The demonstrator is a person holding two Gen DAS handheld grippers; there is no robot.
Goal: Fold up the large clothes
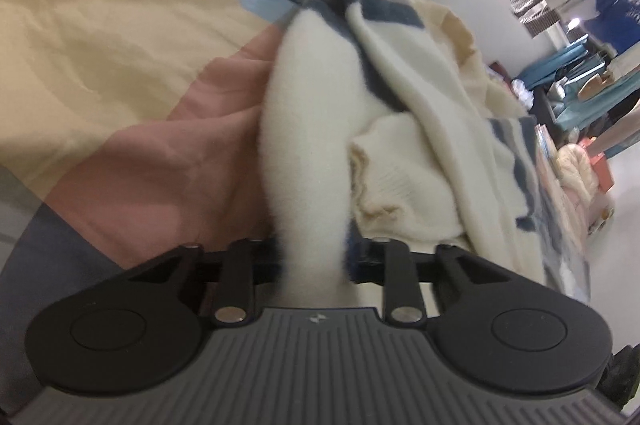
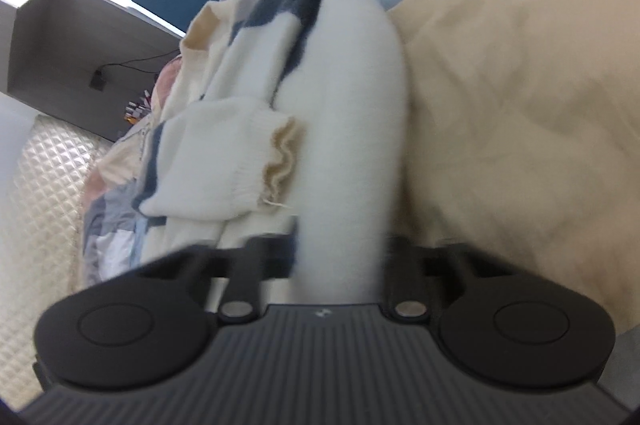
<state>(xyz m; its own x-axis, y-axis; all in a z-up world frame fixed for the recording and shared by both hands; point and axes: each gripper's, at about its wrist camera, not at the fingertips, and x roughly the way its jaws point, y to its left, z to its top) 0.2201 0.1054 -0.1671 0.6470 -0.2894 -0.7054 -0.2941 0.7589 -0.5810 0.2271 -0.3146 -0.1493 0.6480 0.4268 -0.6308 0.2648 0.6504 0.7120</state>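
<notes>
Pinching fuzzy cream sweater (image 1: 308, 153): both tools.

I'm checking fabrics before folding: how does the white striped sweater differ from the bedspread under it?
The sweater is fuzzy and cream-white with dark blue stripes; the bedspread is smooth, in tan, pink and light blue patches. The sweater is bunched and pulled into folds; the bedspread lies spread out with light wrinkles. The sweater has a ribbed cuff; the bedspread shows none. Both are soft cloth.
</notes>
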